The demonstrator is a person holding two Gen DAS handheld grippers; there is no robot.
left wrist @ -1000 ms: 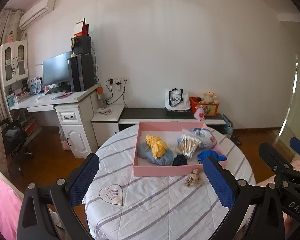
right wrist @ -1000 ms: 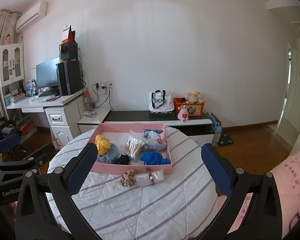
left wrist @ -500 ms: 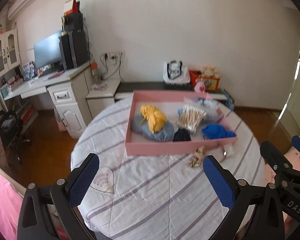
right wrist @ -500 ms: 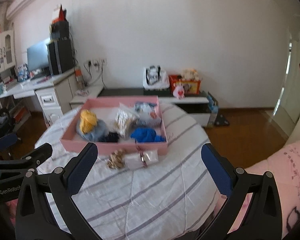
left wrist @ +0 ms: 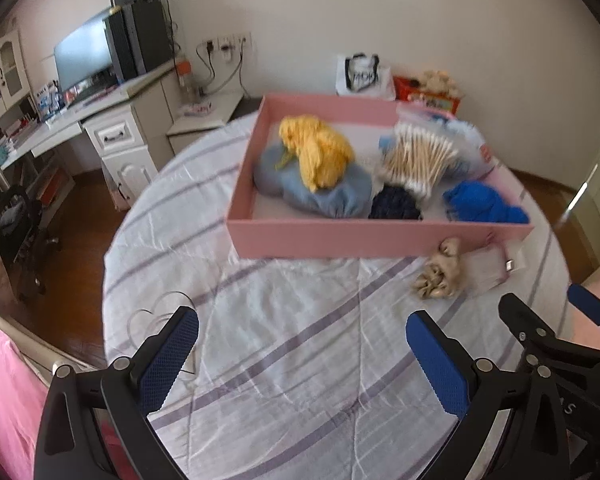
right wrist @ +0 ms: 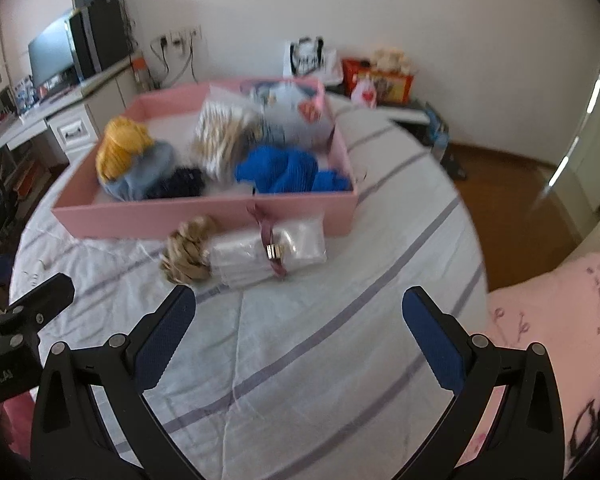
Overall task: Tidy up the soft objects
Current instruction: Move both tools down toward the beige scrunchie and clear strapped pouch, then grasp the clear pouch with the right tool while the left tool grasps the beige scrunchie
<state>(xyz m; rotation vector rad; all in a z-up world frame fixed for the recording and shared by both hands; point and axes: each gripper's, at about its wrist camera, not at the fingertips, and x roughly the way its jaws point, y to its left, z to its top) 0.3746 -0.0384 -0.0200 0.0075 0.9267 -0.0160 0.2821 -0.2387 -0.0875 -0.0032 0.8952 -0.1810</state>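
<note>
Both claws, left (left wrist: 302, 354) and right (right wrist: 299, 336), gape empty over the worktop (right wrist: 300, 320); beige scrunchie (right wrist: 188, 252), I think, beside pink box (right wrist: 204, 216).

Both hand-held grippers, left (left wrist: 302, 354) and right (right wrist: 299, 330), are brought nearer the pink rectangular cardboard tray (right wrist: 204, 218) and tilted downward.

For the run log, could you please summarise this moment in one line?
left tool: open, empty | right tool: open, empty | beige scrunchie, clear pouch: outside pink box
</note>
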